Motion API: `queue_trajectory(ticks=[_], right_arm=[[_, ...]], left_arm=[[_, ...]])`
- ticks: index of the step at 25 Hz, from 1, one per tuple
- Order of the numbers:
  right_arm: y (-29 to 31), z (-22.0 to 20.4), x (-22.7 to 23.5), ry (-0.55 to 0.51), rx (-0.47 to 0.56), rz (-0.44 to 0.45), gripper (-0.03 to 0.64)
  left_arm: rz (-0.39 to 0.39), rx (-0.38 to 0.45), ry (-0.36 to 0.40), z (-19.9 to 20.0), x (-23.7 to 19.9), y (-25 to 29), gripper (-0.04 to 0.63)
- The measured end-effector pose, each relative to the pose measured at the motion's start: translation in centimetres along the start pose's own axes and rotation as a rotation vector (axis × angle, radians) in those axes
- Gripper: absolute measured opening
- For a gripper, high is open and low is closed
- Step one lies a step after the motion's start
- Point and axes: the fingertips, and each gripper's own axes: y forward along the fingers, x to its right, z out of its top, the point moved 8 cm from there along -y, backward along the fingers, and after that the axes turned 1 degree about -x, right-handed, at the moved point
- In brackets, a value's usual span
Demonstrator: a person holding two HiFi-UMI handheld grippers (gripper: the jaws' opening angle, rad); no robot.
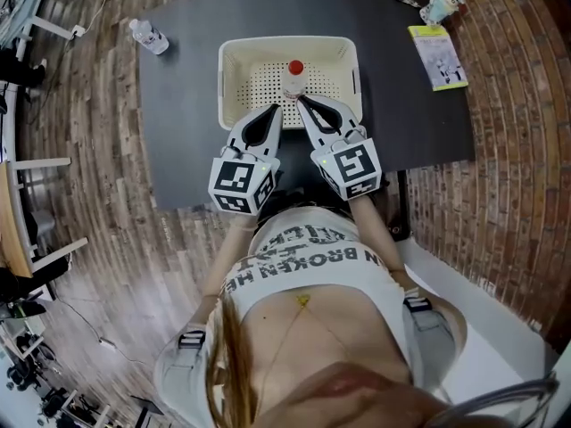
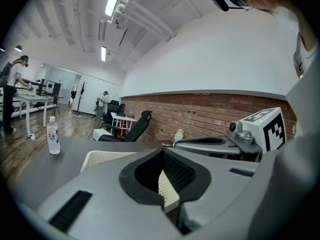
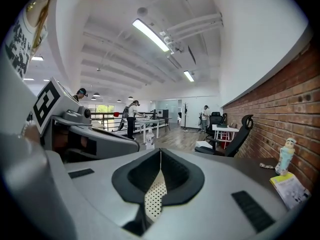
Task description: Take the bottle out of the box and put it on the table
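- Left gripper (image 1: 277, 109) (image 2: 162, 151): closed tip to tip, nothing pinched; only a strip of perforated white visible through the hollow behind the tips.
- Right gripper (image 1: 301, 102) (image 3: 160, 152): likewise closed, nothing held; same perforated strip through its hollow.
- Both tips over the near wall of the box (image 1: 234, 69) (image 2: 100, 156), left and right of the bottle (image 1: 293, 78). Can't tell contact with the bottle or the rim from the head view.
- Bottle upright inside the box, against the middle of the near wall, red cap up. Lower body cut off by the gripper tips in the head view; blocked by the jaws in both gripper views.
- Hands hidden under the marker cubes in the head view.
- Box on the dark table (image 1: 178, 105), near the front edge.
- Second bottle (image 1: 148, 36) (image 2: 53, 135) upright at the table's far-left corner, well apart from the box; label too small to read.
- Booklet (image 1: 437, 56) (image 3: 290, 189) flat at far right, print unreadable; small figurine (image 1: 442, 5) (image 3: 285, 155) just beyond it, detail too fine to make out.
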Motion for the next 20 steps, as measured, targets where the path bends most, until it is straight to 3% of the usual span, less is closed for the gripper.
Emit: queue_trajectory(ticks=[20], right_arm=[[2.4,-2.9,2.2,0.031,-0.052,0.037,0.009]], left_arm=[[0.088,-0.019,-0.055,-1.7,0.8,-1.3,0.005]])
